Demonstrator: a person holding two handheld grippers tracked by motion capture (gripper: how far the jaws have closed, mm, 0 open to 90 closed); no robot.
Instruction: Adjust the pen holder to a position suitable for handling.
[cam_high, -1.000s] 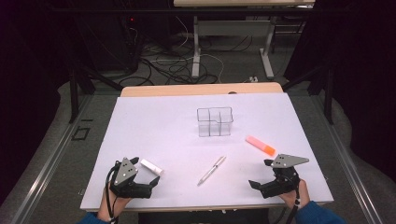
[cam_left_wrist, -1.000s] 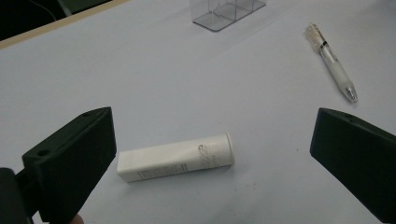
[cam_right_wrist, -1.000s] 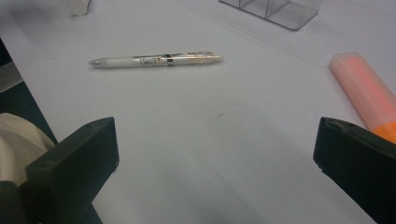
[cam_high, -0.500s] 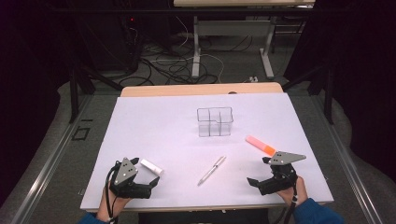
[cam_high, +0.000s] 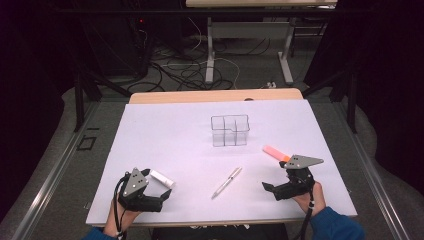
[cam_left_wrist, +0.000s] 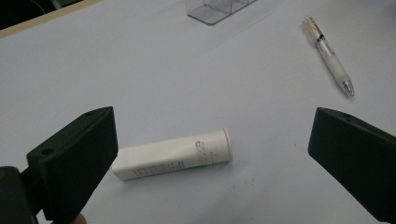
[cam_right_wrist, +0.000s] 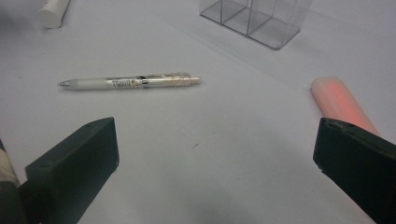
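A white tube (cam_high: 162, 178) (cam_left_wrist: 173, 155) lies flat near the table's front left, just ahead of my left gripper (cam_high: 159, 196) (cam_left_wrist: 215, 163), which stands open with nothing between its jaws. A white pen (cam_high: 226, 182) (cam_left_wrist: 329, 62) (cam_right_wrist: 130, 81) lies in the front middle. An orange-pink marker (cam_high: 275, 153) (cam_right_wrist: 343, 106) lies at the right, close beside my right gripper (cam_high: 274, 191) (cam_right_wrist: 215, 168), also open and holding nothing. A clear plastic organizer (cam_high: 229, 130) (cam_right_wrist: 254, 19) with compartments stands upright in the middle of the table.
A white sheet (cam_high: 165, 135) covers the table. A strip of wooden tabletop (cam_high: 215, 95) shows at the far edge. Beyond it are desk legs and cables on the floor (cam_high: 200, 70). A metal rail (cam_high: 55, 170) runs along the left.
Both hands have drawn slightly back toward the front edge. The tube, pen, marker and organizer lie where they were.
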